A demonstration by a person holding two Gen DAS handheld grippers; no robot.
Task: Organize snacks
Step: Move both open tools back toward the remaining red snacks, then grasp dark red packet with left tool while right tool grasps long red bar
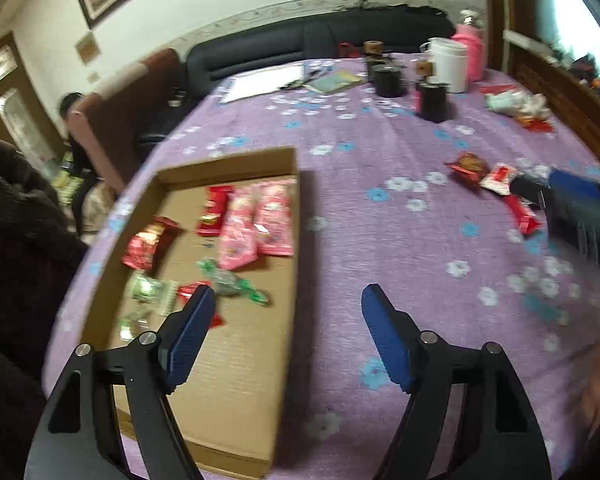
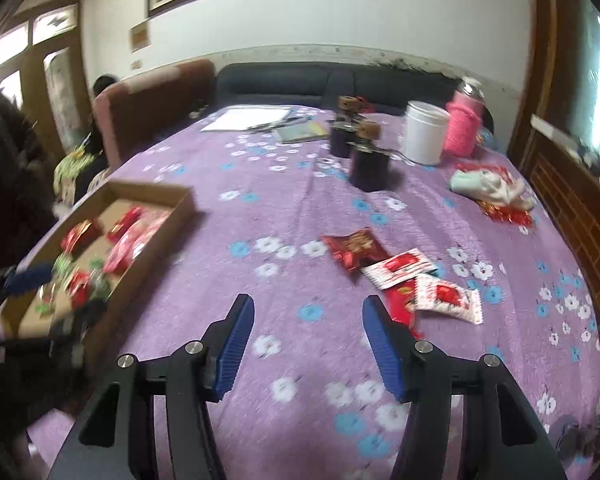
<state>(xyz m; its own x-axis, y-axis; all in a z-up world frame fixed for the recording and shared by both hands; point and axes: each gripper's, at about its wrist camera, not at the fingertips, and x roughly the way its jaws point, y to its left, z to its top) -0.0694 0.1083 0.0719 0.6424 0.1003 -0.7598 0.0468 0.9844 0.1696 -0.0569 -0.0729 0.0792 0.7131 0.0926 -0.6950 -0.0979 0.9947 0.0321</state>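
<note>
A shallow cardboard box [image 1: 256, 380] lies on the purple flowered cloth and holds several red, pink and green snack packets [image 1: 236, 228]. My left gripper [image 1: 288, 300] hangs open over the box's right edge, nothing between its fingers. In the right wrist view the same box [image 2: 172, 208] sits at the left. Loose packets lie on the cloth: a dark red one [image 2: 354, 248], a white-and-red one [image 2: 400, 267], another white-and-red one [image 2: 448, 298] and a red one [image 2: 402, 304]. My right gripper [image 2: 308, 306] is open and empty, just left of these packets.
At the far end stand dark jars [image 2: 370, 166], a white tub [image 2: 424, 132], a pink-wrapped bottle [image 2: 464, 126], papers [image 2: 248, 118] and a crumpled cloth on red wrappers [image 2: 496, 190]. A dark sofa and a person sit beyond the table. A wooden frame borders the right side.
</note>
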